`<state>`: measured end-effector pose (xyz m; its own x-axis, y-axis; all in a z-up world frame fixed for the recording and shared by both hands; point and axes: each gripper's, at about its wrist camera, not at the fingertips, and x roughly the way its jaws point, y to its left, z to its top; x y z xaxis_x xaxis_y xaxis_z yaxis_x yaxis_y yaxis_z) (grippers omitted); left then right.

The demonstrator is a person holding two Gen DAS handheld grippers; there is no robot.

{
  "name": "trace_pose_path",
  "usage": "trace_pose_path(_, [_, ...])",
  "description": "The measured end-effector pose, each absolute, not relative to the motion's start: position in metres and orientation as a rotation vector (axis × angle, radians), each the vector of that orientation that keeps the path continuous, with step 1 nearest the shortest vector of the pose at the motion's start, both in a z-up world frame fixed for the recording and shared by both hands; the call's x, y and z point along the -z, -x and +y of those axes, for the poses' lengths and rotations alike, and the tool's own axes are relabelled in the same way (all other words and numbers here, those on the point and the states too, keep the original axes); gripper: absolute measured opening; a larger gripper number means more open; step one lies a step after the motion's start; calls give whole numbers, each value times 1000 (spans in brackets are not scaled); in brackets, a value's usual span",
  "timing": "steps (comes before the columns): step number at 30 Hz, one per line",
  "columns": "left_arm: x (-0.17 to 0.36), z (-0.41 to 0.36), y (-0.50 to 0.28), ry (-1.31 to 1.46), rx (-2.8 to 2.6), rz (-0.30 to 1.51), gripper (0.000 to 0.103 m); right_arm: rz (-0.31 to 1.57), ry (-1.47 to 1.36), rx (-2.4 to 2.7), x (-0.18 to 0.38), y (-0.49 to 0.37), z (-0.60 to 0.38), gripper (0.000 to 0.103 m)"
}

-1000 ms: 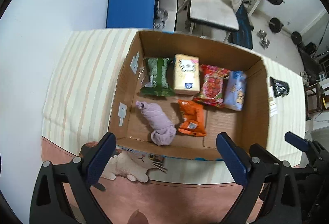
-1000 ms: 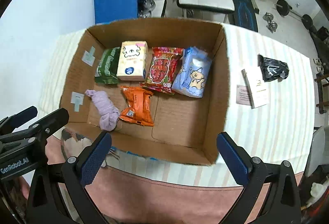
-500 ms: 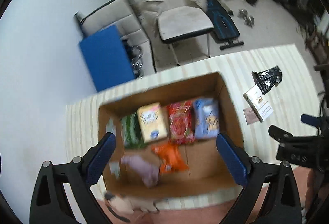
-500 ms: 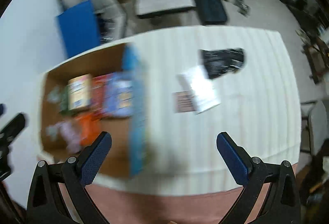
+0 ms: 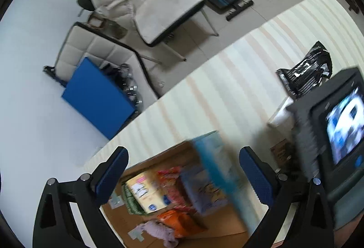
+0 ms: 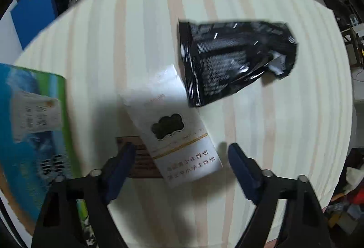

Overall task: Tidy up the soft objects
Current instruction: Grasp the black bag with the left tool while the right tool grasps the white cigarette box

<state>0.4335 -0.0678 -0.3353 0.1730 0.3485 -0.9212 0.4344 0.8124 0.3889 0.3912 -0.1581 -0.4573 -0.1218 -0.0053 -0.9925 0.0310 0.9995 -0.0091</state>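
Note:
My right gripper is open and empty, low over the striped table, with a white carton between its fingers and a crumpled black bag just beyond. My left gripper is open and empty above the cardboard box. The box holds a yellow pack, a red pack, a blue pack, an orange pack, a green pack and a lilac cloth. The black bag shows at the right of the left wrist view.
The box's printed blue outer wall stands at the left of the right wrist view. A brown card lies under the white carton. The right gripper's body fills the right of the left wrist view. Chairs stand beyond the table.
My right gripper has swung right from the box and come down over the white carton and black bag. My left gripper has tilted up and right, so the box sits low in view.

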Motion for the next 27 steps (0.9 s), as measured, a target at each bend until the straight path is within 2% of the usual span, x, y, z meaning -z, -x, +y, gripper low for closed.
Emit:
trace_pose_path(2, [340,-78,-437,-692,92,1423,100,1696,15,30,464,-389,-158,73])
trace_pose_path(5, [342,-96,-442,-700,139,1411,100,1705,18,23,463,-384,-164,69])
trace_pose_path(11, [344,-144,-452,-668,302,1411,100,1728,-44,52,460,-359,-212,64])
trace_pose_path(14, [349,-168,-461,-608,384,1468,100,1736,-100,75,457,-346,-241,62])
trace_pose_path(20, [390,-217,-474,-636,439,1579,100,1694,-222,165,442,-330,-303,60])
trace_pose_path(27, [442,-253,-476,-533,485,1746,100,1665,-282,247,437,-335,-352,60])
